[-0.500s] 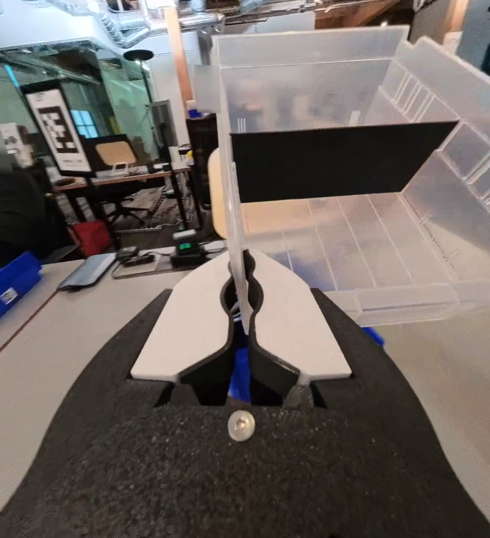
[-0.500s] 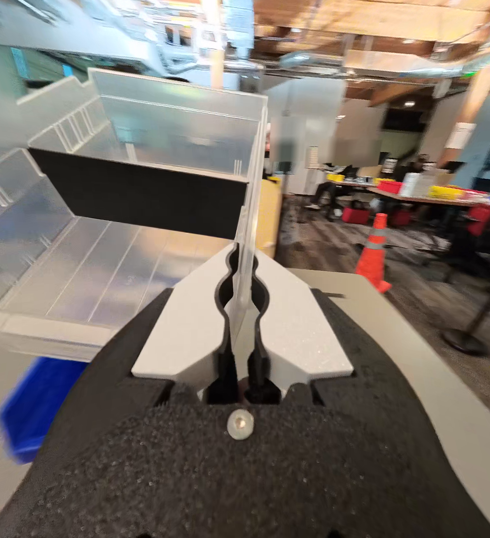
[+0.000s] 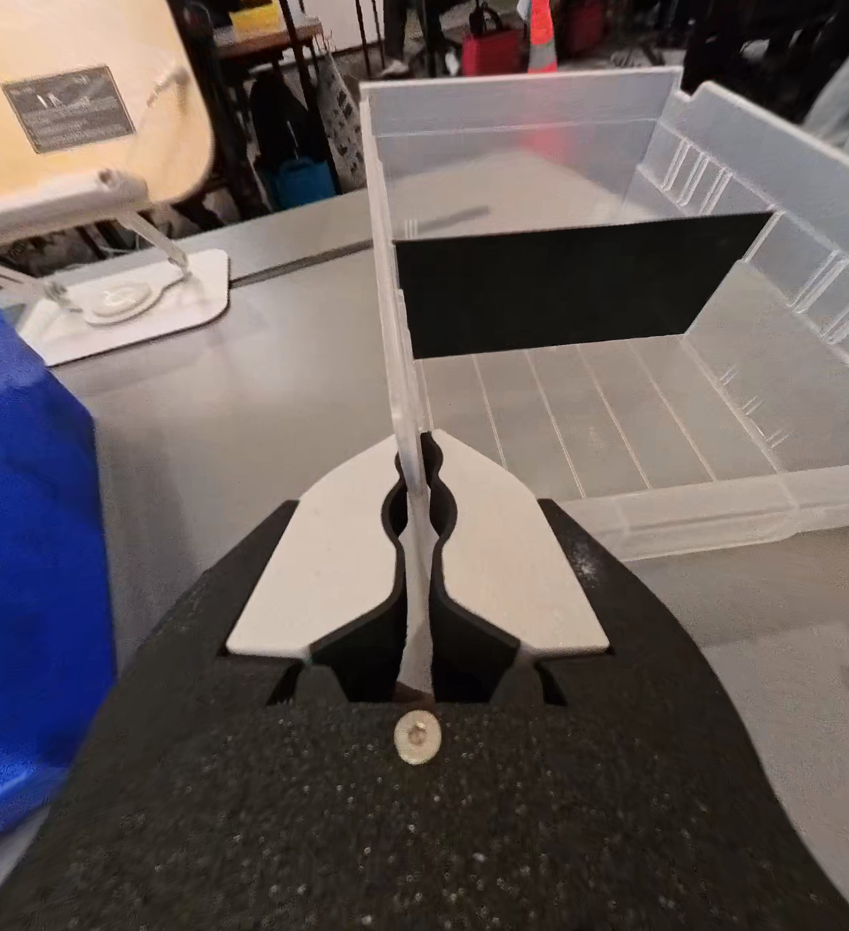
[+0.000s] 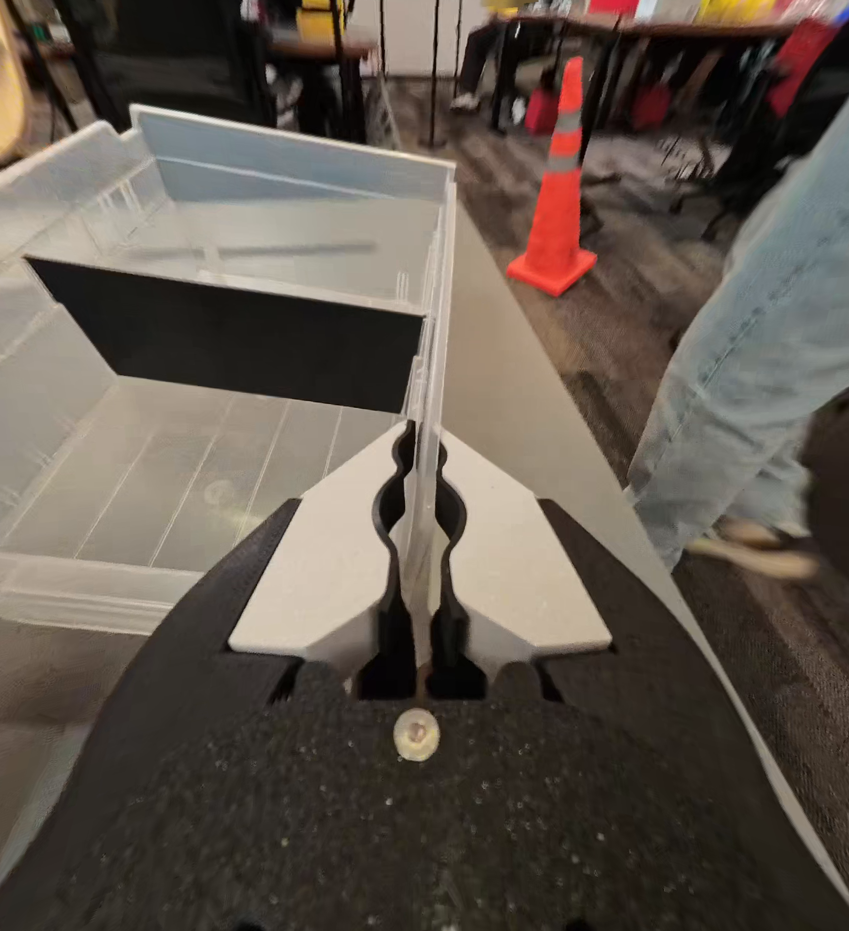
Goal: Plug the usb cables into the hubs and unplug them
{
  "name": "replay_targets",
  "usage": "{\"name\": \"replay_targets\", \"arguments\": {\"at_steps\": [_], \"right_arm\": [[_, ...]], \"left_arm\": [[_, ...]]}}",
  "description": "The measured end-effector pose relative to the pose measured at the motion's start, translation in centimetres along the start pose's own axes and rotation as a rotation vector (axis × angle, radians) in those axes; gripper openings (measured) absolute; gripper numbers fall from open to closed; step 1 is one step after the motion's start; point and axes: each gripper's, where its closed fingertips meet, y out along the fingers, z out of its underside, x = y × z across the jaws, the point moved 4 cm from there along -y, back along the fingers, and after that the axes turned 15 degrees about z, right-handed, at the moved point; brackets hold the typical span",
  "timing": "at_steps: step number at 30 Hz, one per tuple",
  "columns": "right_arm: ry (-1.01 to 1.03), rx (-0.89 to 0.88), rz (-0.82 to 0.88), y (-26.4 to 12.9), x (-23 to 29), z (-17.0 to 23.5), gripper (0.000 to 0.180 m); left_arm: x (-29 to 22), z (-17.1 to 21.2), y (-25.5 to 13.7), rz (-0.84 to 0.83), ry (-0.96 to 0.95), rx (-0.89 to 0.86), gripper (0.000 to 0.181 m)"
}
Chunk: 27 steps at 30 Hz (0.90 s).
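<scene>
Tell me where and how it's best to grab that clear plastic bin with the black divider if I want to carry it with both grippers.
Take the clear bin by its two thin side walls near the low front lip, each gripper coming from the front along a wall. The left gripper and right gripper already pinch opposite walls like this. The upright, flat walls fit between the fingers; the black divider sits farther back, clear of both.
</scene>
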Motion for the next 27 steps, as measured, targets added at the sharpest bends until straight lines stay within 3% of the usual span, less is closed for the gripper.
{"name": "replay_targets", "arguments": {"at_steps": [9,11,13,17,19,22,25,27], "right_arm": [[-0.036,0.023,-0.001,2.8,0.7,0.4,0.006],[-0.025,0.031,0.027,3.0,0.4,0.4,0.010],[-0.060,0.053,0.046,3.0,0.0,0.6,0.014],[-0.011,0.086,0.069,2.6,-1.1,0.2,0.029],[0.039,0.037,0.067,1.2,-1.5,-1.4,0.032],[-0.103,-0.110,0.024,-3.4,1.7,-5.6,0.045],[-0.196,-0.211,-0.240,-10.0,12.4,-8.2,0.046],[-0.141,-0.154,-0.536,-14.5,21.3,-6.7,0.046]], "left_arm": [[0.0,2.6,2.0,0.074,-0.084,0.005,0.006],[-0.9,2.7,1.6,0.176,-0.051,0.018,0.021],[-1.2,2.6,-0.1,0.260,-0.017,0.041,0.016],[1.8,0.8,-7.8,0.410,-0.053,-0.029,0.029],[6.7,0.2,-12.5,0.352,-0.063,-0.089,0.034],[16.8,0.5,-19.2,0.057,-0.056,-0.174,0.053],[24.5,3.0,-24.4,-0.221,-0.058,-0.189,0.059],[26.7,5.5,-25.3,-0.265,-0.077,-0.148,0.060]]}}
